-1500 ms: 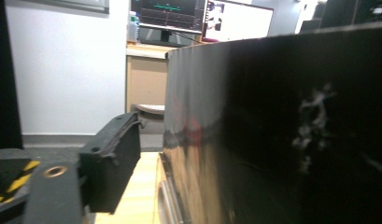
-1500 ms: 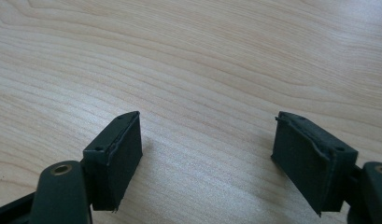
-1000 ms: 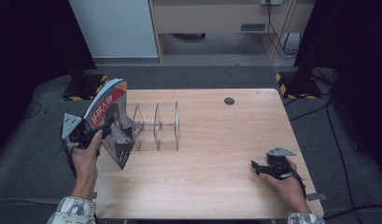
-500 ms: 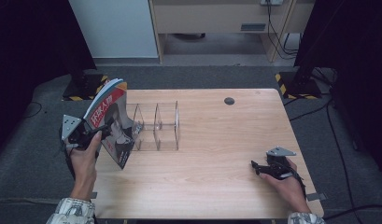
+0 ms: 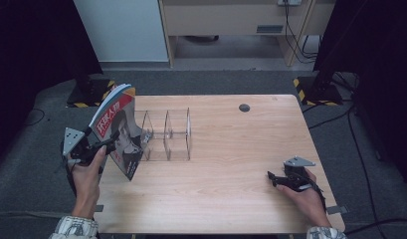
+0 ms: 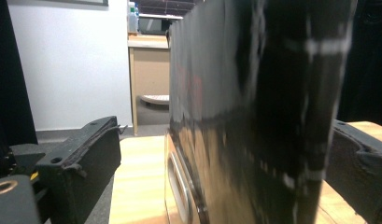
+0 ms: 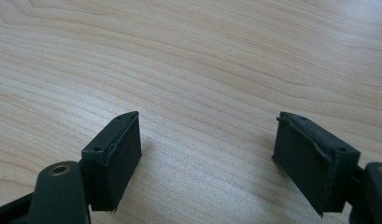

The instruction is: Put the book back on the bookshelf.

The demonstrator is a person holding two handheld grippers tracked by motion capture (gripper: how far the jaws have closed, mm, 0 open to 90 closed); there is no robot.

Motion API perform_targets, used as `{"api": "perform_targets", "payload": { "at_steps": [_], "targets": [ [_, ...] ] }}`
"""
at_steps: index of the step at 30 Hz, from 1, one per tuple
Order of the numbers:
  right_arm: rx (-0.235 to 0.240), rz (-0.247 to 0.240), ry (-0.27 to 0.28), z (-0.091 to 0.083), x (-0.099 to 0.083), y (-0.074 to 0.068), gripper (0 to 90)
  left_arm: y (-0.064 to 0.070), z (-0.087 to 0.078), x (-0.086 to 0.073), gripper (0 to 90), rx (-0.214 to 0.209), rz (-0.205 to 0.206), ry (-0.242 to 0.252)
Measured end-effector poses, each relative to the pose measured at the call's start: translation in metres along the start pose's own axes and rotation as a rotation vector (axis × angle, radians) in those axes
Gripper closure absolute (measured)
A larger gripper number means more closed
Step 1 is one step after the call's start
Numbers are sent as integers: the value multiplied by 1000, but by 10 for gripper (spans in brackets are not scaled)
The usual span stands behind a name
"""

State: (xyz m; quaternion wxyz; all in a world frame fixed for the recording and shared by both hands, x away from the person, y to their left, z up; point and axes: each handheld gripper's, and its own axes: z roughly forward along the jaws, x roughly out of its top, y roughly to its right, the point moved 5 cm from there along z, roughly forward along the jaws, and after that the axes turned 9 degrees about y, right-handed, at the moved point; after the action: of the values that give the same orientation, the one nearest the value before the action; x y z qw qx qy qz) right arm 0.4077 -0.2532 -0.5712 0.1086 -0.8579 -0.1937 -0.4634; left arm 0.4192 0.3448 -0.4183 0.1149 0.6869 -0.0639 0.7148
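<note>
A magazine (image 5: pixel 114 128) with a red-and-white title and a dark photo cover stands on edge at the table's left side, just left of a clear acrylic rack (image 5: pixel 167 135). My left gripper (image 5: pixel 94 148) reaches it from the left. In the left gripper view the glossy dark cover (image 6: pixel 254 116) slants between the wide-set jaws: it meets the right one, and a strip of table shows between it and the left one. My right gripper (image 5: pixel 274 178) rests low over the table near the front right corner, open, with bare wood (image 7: pixel 207 140) between its fingers.
The rack has several upright clear dividers and stands left of the table's middle. A small dark round disc (image 5: pixel 245 107) lies near the far edge. The wooden table (image 5: pixel 231 149) ends close to the left hand, with dark floor and cables beyond.
</note>
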Motion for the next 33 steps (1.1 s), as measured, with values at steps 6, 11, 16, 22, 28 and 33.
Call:
{"api": "perform_targets", "payload": {
  "at_steps": [6, 11, 16, 22, 28, 33],
  "targets": [
    [-1, -1, 1, 0, 0, 0, 232, 2, -7, -11, 27, 0, 8, -16],
    [2, -3, 0, 0, 0, -1, 232, 4, -11, -14, 31, 1, 15, -26],
    [2, -3, 0, 0, 0, -1, 231, 8, -15, -17, 32, -1, 10, -36],
    [5, -6, -1, 0, 0, -1, 229, 10, -19, -26, 36, 2, 4, -66],
    [7, -8, 0, 0, 0, -1, 228, 10, -21, -31, 41, 10, 3, -94],
    [9, -8, -2, 0, 0, -2, 228, 13, -27, -37, 48, 1, 15, -134]
  ]
}}
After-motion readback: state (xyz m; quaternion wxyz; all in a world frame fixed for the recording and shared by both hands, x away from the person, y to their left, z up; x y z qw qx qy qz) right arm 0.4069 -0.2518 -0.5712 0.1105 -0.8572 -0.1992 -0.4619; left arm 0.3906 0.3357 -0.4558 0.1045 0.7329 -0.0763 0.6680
